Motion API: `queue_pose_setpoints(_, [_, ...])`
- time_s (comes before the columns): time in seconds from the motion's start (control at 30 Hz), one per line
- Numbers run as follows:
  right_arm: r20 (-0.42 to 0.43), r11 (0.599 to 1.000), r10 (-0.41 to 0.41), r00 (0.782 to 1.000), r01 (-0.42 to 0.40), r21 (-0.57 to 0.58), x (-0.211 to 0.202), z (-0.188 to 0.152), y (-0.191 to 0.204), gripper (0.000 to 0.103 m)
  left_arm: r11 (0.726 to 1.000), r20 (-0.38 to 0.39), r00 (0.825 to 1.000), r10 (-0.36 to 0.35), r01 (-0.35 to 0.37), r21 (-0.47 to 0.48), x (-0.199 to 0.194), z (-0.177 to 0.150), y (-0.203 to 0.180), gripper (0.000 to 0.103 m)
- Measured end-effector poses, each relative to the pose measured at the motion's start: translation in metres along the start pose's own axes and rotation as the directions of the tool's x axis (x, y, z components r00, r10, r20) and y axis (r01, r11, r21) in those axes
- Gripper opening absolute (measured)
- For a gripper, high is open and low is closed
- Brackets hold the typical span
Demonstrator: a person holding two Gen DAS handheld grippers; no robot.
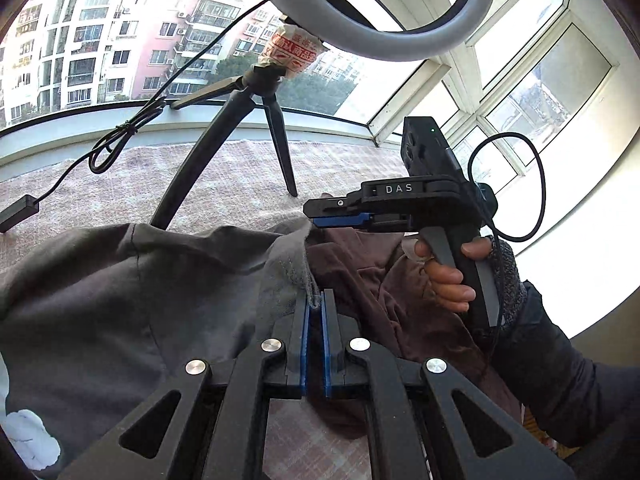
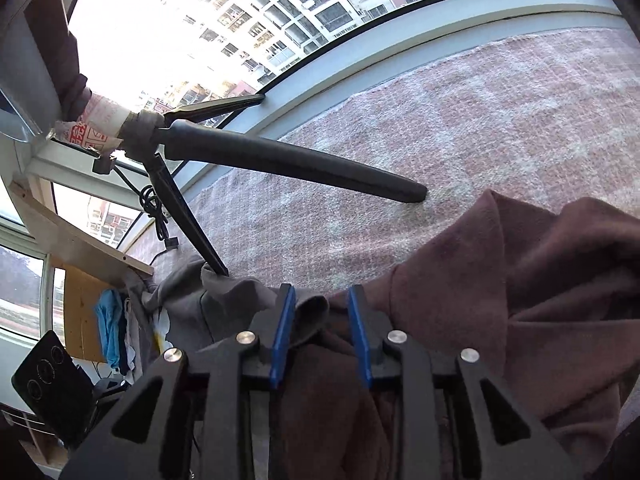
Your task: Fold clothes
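A dark grey garment (image 1: pixel 120 300) lies crumpled on the left, partly over a brown fleece garment (image 1: pixel 360 264). My left gripper (image 1: pixel 316 294) is shut on the grey garment's stitched hem, which sticks up between the blue pads. My right gripper (image 1: pixel 310 216), held in a hand (image 1: pixel 448 280), hovers just beyond at the hem's far end. In the right wrist view the right gripper (image 2: pixel 321 292) is open. A fold of the grey garment (image 2: pixel 312 312) lies between its pads, nearer the left pad (image 2: pixel 282 328). The brown garment (image 2: pixel 540 300) spreads to the right.
A pink checked blanket (image 2: pixel 440 140) covers the surface. A black tripod (image 1: pixel 224 152) with a ring light (image 1: pixel 380 20) stands on it close behind the clothes, one leg touching the grey garment. Its cable (image 1: pixel 116 140) trails left. Windows curve around behind.
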State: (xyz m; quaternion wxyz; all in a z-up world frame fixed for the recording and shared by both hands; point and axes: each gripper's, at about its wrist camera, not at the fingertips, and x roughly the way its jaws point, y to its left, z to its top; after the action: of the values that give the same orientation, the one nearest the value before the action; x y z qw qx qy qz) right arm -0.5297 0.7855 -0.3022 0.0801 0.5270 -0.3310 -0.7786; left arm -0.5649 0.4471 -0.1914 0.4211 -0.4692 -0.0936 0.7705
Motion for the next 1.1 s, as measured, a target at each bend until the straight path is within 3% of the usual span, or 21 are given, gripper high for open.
queue_pose_setpoints(0.07, [-0.015,1.0,0.023,1.0,-0.023,0.017,0.001,-0.002,-0.001,0.032,1.0,-0.012,1.0,0.001,-0.001,0.007,0.001,0.0,0.001,0.004])
queue_pose_setpoints(0.23, [-0.054,1.0,-0.011,0.998,0.009,-0.026,0.019,-0.002,0.013,0.032,0.998,-0.06,0.998,0.002,0.002,0.065,0.02,-0.011,-0.015,0.004])
queue_pose_setpoints(0.37, [-0.108,0.999,-0.006,0.994,0.001,-0.049,0.039,-0.003,0.016,0.031,0.988,-0.1,0.994,0.045,-0.029,0.152,0.027,-0.025,-0.034,0.004])
queue_pose_setpoints(0.4, [-0.1,0.999,-0.014,0.995,0.009,-0.052,0.04,-0.004,0.016,0.019,0.987,-0.101,0.993,0.056,-0.04,0.158,0.028,-0.028,-0.038,0.004])
queue_pose_setpoints(0.43, [-0.09,0.999,-0.02,0.996,0.015,-0.053,0.039,-0.004,0.015,0.01,0.988,-0.107,0.993,0.049,-0.033,0.151,0.03,-0.03,-0.04,0.004])
queue_pose_setpoints(0.57, [0.001,0.998,0.055,0.998,-0.055,-0.013,0.013,-0.001,0.012,0.005,0.994,-0.122,0.992,0.045,-0.033,0.102,0.052,-0.04,-0.051,0.004])
queue_pose_setpoints(0.67, [0.099,0.996,0.036,0.994,-0.028,-0.081,-0.006,0.0,0.027,0.005,0.992,-0.146,0.986,0.083,-0.067,0.108,0.077,-0.05,-0.058,0.004])
queue_pose_setpoints(0.7, [0.073,0.994,-0.027,0.997,0.035,-0.103,0.001,-0.001,0.033,0.005,0.992,-0.158,0.983,0.09,-0.074,0.106,0.084,-0.053,-0.058,0.004])
queue_pose_setpoints(0.77, [0.06,0.991,-0.04,0.997,0.047,-0.126,0.005,-0.006,0.042,0.005,0.997,-0.145,0.988,0.061,-0.053,0.058,0.077,-0.054,-0.052,0.004])
queue_pose_setpoints(0.83, [0.107,0.987,-0.043,0.993,0.059,-0.149,-0.004,-0.01,0.054,0.005,1.0,-0.115,0.993,0.013,-0.012,0.005,0.061,-0.053,-0.042,0.004])
queue_pose_setpoints(0.93, [0.155,0.983,-0.039,0.987,0.066,-0.174,-0.02,-0.011,0.077,0.005,0.999,-0.064,0.997,0.039,-0.041,-0.024,0.034,-0.051,-0.028,0.004])
queue_pose_setpoints(1.1, [0.157,0.966,-0.033,0.987,0.072,-0.25,-0.025,-0.013,0.13,0.005,0.987,0.011,0.996,0.085,-0.083,-0.137,-0.002,-0.069,-0.003,0.004])
